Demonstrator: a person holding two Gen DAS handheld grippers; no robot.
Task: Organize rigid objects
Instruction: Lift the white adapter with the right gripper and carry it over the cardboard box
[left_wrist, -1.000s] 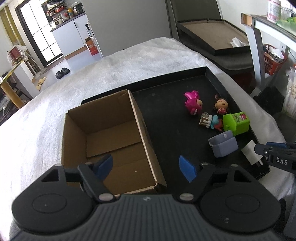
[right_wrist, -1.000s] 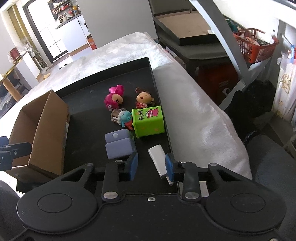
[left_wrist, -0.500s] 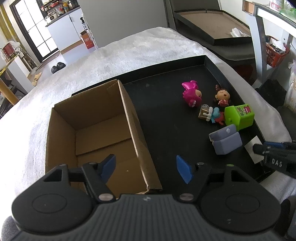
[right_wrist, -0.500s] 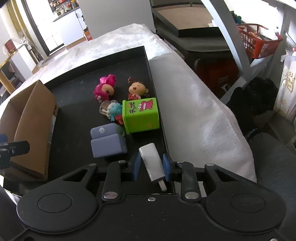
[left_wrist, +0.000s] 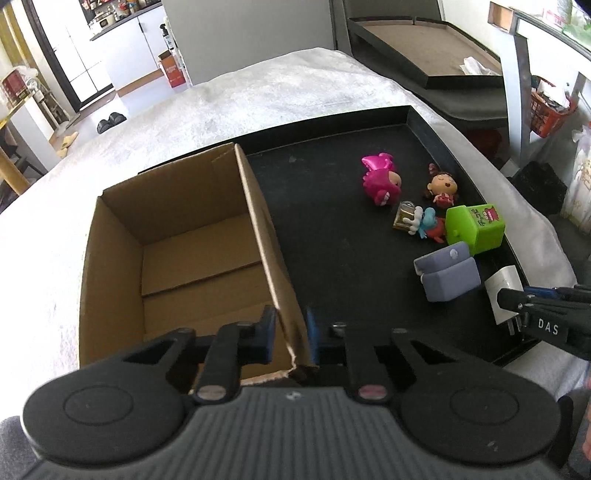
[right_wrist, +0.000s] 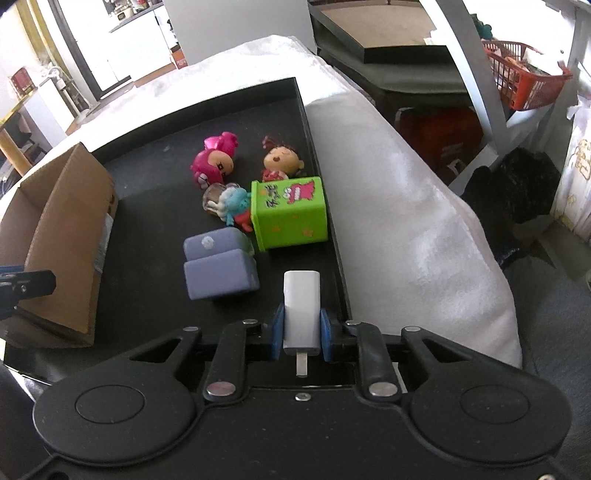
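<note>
1. The right gripper (right_wrist: 302, 334) pinches a white charger (right_wrist: 301, 308) between its blue fingers (right_wrist: 277, 332), at the tray's (right_wrist: 325, 206) 5 o'clock corner.
2. The charger's long axis runs 12 to 6 o'clock in the right wrist view, its prong toward 6.
3. The left gripper (left_wrist: 290, 332) has its fingers pressed on the box's (left_wrist: 110, 236) right wall.
4. A purple case (right_wrist: 218, 266), green cube (right_wrist: 290, 214) and figurines (right_wrist: 214, 160) lie at the charger's 10 to 12 o'clock.
</note>
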